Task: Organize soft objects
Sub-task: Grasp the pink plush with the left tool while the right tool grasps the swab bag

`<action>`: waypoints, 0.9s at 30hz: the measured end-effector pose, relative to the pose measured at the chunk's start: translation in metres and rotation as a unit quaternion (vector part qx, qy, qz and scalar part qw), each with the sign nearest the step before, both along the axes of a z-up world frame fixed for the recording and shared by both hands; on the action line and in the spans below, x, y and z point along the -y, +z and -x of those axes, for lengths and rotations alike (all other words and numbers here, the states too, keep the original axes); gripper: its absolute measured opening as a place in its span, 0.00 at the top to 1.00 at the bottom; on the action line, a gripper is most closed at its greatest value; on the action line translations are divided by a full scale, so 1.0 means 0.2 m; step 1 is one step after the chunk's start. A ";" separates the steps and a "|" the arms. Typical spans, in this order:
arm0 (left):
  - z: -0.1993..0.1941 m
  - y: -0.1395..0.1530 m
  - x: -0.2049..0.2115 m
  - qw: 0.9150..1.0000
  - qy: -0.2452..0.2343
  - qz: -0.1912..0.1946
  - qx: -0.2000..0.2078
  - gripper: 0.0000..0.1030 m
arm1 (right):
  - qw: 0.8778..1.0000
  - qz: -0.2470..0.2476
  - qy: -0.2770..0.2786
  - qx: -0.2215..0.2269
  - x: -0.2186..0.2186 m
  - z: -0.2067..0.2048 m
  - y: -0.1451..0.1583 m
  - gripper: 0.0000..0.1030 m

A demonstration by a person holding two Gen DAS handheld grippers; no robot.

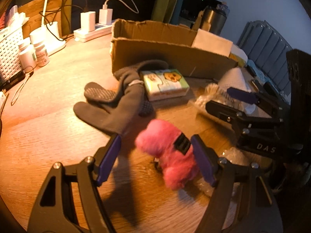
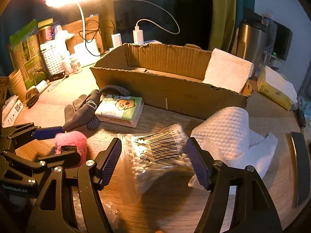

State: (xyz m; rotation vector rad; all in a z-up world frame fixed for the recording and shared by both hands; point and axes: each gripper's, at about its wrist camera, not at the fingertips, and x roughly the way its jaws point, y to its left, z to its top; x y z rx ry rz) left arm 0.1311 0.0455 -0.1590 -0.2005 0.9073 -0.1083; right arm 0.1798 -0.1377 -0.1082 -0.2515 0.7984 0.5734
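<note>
Left wrist view shows the left gripper (image 1: 155, 159) with fingers spread wide around a fuzzy pink plush toy (image 1: 167, 151) on the wooden bench (image 1: 48, 136); the right pad sits against its fur, the left pad stands apart, so nothing is gripped yet. Right wrist view shows the right gripper (image 2: 155, 161), fingers apart, straddling a crinkly clear bag of cotton swabs (image 2: 155, 155) without pinching it. Both seem poised to pick up; next, each likely needs to close gently, then lift toward the corrugated cardboard box (image 2: 175, 97) at twelve o'clock. A knit grey glove (image 1: 116, 106) lies at eleven o'clock, a quilted paper towel roll (image 2: 223, 136) at two o'clock.
</note>
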 end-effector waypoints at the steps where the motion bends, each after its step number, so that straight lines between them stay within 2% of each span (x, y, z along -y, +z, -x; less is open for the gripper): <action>1: 0.00 0.00 0.00 1.000 0.001 -0.003 0.001 0.27 | 1.000 0.005 0.001 0.004 -0.01 0.00 -0.01 0.27; 5: 0.01 0.00 0.02 1.000 -0.001 -0.010 0.005 0.28 | 1.000 0.008 0.004 0.013 0.00 0.01 -0.02 0.27; 9: 0.02 0.01 0.05 1.000 -0.014 -0.018 0.007 0.46 | 0.999 0.033 0.018 0.031 -0.03 0.05 -0.03 0.28; 10: 0.02 0.02 0.05 1.000 -0.017 -0.019 0.008 0.47 | 0.998 0.037 0.023 0.034 -0.03 0.05 -0.04 0.31; 11: 0.03 0.02 0.06 1.000 -0.019 -0.018 0.009 0.53 | 0.998 0.037 0.026 0.035 -0.03 0.06 -0.03 0.35; 14: 0.04 0.03 0.05 1.000 -0.019 -0.012 0.012 0.57 | 0.999 0.027 0.034 0.028 -0.02 0.07 -0.02 0.41; 20: 0.09 0.10 0.05 0.999 -0.021 -0.007 0.039 0.58 | 0.998 0.017 0.047 0.030 -0.03 0.12 0.01 0.44; 27: 0.11 0.17 0.04 0.998 -0.020 -0.006 0.060 0.58 | 0.997 -0.006 0.050 0.055 -0.02 0.16 0.12 0.44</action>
